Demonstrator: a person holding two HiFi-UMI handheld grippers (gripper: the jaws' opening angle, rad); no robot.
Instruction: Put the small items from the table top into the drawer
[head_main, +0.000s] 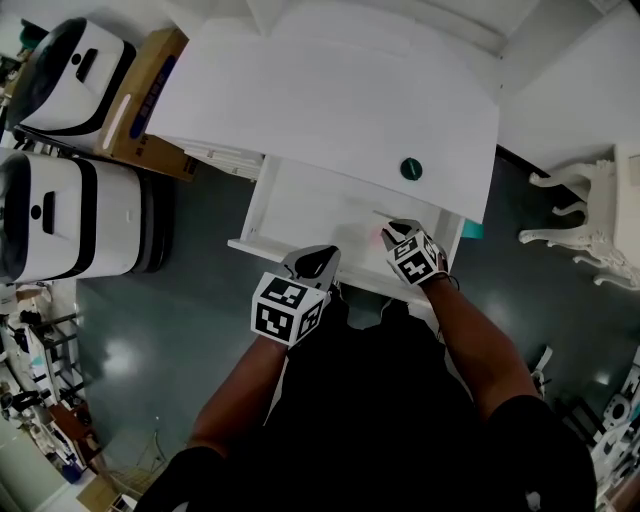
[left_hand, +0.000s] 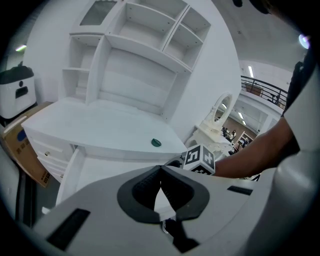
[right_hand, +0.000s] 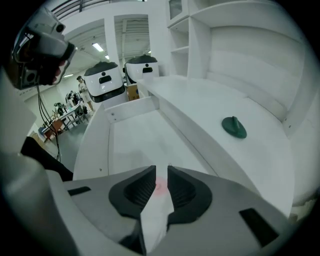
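A small dark green knob-like item (head_main: 411, 168) (left_hand: 156, 142) (right_hand: 234, 127) rests on the white table top (head_main: 330, 100) near its front edge. Below it the white drawer (head_main: 300, 200) (right_hand: 132, 142) is pulled out. A small pink item (head_main: 383, 236) (right_hand: 161, 186) lies on the drawer floor. My right gripper (head_main: 398, 232) (right_hand: 161, 175) hangs over the drawer just above the pink item, its jaws a narrow gap apart with nothing gripped. My left gripper (head_main: 318, 258) (left_hand: 160, 172) hovers at the drawer's front edge, its jaw tips touching and empty.
Two white-and-black machines (head_main: 60, 215) (head_main: 75, 75) and a cardboard box (head_main: 150, 100) stand on the floor to the left. A white ornate chair (head_main: 590, 220) is at the right. White shelves (left_hand: 140, 50) rise behind the table top.
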